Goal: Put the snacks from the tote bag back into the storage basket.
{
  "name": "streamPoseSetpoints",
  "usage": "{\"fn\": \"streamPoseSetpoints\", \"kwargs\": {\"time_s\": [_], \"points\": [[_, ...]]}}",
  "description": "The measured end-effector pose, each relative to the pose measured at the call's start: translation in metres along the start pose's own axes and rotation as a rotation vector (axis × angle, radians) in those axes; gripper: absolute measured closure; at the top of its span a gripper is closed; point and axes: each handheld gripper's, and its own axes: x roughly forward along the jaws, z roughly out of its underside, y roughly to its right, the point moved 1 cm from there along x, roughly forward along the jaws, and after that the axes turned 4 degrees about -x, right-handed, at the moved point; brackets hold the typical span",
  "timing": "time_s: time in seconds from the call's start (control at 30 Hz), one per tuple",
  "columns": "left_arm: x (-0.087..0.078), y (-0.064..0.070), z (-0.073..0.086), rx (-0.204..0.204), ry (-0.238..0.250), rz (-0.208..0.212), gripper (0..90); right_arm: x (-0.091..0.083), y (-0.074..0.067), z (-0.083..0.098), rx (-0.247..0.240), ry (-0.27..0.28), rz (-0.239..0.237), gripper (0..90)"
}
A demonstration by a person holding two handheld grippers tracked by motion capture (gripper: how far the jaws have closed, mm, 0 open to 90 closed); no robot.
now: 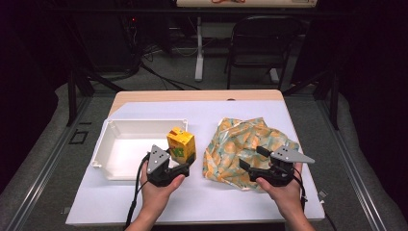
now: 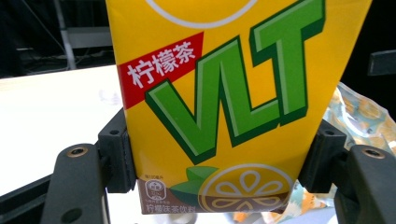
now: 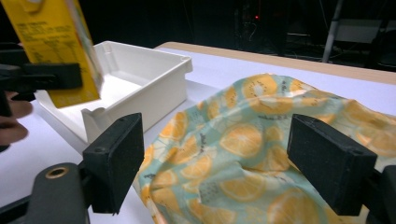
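The stiff, light, crushable yellow drink carton (image 2: 219, 107) is clamped low on both side faces by the left gripper (image 1: 179, 161), while the soft fruit-print cloth (image 3: 261, 154) lies ungripped between the parted jaws of the right gripper (image 1: 251, 162).

A yellow lemon-tea carton (image 1: 181, 145) with green letters is held off the surface, tilted, at the white bin's (image 1: 111, 135) near right corner. A citrus-print cloth (image 1: 240, 144) lies crumpled to its right.

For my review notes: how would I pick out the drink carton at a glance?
Start at the white table and find the white tray on its left half. At the tray's right edge, the left claw holds the carton upright by its sides. It is yellow with green letters, unlike the soft orange-print cloth to its right.
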Motion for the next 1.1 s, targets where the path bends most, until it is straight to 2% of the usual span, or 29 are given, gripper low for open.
{"fn": "streamPoseSetpoints", "kwargs": {"time_s": [0.1, 0.37, 0.53, 0.83, 1.1], "points": [[-0.006, -0.005, 0.000, -0.001, 0.010, -0.017, 30.4, -0.002, 0.004, 0.004, 0.001, 0.000, 0.012, 18.1], [-0.019, -0.022, 0.001, -0.037, 0.033, -0.073, 30.3, -0.004, 0.009, 0.008, 0.000, 0.000, 0.035, 18.1], [-0.027, -0.029, 0.002, -0.033, 0.039, -0.096, 30.3, -0.004, 0.010, 0.009, 0.003, -0.002, 0.035, 18.1], [-0.033, -0.037, 0.004, -0.046, 0.052, -0.129, 30.3, -0.014, 0.020, 0.018, 0.021, -0.001, 0.057, 18.2], [-0.034, -0.045, 0.014, -0.060, 0.047, -0.167, 30.2, -0.024, 0.032, 0.028, 0.035, -0.008, 0.074, 15.5]]}}
